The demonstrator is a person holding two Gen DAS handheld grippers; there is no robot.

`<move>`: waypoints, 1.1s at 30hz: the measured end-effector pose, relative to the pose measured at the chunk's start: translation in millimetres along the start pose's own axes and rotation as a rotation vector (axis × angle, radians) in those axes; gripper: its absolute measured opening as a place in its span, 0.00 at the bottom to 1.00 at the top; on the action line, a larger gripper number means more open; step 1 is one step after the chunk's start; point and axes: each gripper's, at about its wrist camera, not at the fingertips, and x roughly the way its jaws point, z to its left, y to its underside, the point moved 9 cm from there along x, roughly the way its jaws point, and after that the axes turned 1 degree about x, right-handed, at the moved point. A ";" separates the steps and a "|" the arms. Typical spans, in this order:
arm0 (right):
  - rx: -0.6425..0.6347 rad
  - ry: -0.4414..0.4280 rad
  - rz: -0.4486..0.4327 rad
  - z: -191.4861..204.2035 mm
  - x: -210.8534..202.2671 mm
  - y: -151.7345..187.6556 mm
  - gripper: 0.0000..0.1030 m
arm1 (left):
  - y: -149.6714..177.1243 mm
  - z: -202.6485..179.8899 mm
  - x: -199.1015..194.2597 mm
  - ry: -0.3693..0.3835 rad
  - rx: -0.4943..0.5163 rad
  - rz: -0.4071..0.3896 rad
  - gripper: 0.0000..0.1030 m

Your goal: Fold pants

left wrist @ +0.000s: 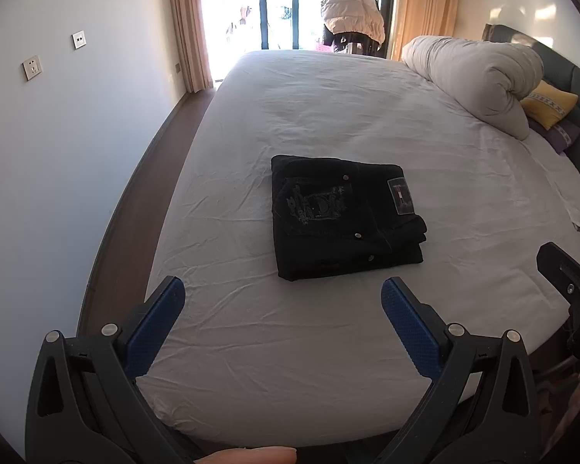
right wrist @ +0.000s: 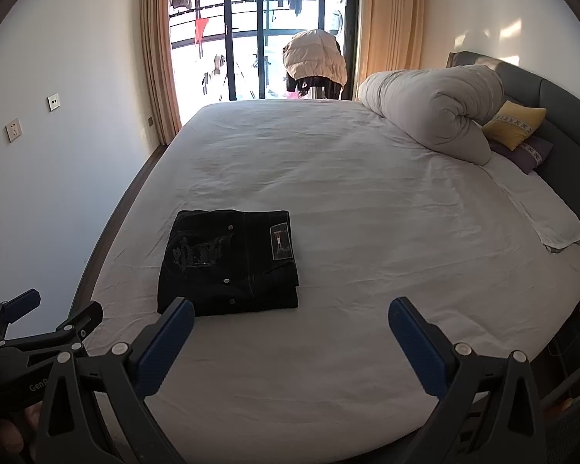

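Observation:
A pair of black pants (left wrist: 344, 216) lies folded into a compact rectangle on the white bed sheet (left wrist: 328, 116), back pocket print and label patch facing up. It also shows in the right wrist view (right wrist: 228, 263), left of centre. My left gripper (left wrist: 282, 294) is open and empty, held above the near edge of the bed, short of the pants. My right gripper (right wrist: 292, 313) is open and empty, just right of the pants' near edge. The left gripper also shows at the lower left of the right wrist view (right wrist: 58, 309).
A rolled grey duvet (left wrist: 479, 77) and a yellow pillow (left wrist: 549, 102) lie at the head of the bed on the right. A folded white cloth (right wrist: 541, 220) lies by the right edge. A wall with sockets (left wrist: 33, 67) runs along the left; a balcony door (left wrist: 286, 4) is beyond.

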 end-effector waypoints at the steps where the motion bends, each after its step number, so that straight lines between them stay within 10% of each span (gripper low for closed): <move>1: 0.000 0.000 0.002 0.0 0.8 -0.3 1.00 | 0.4 -0.2 0.1 -0.001 -0.001 0.000 1.00; 33: 0.000 -0.006 0.035 -2.8 13.4 13.0 1.00 | 1.7 0.1 3.2 -0.003 -0.003 0.009 1.00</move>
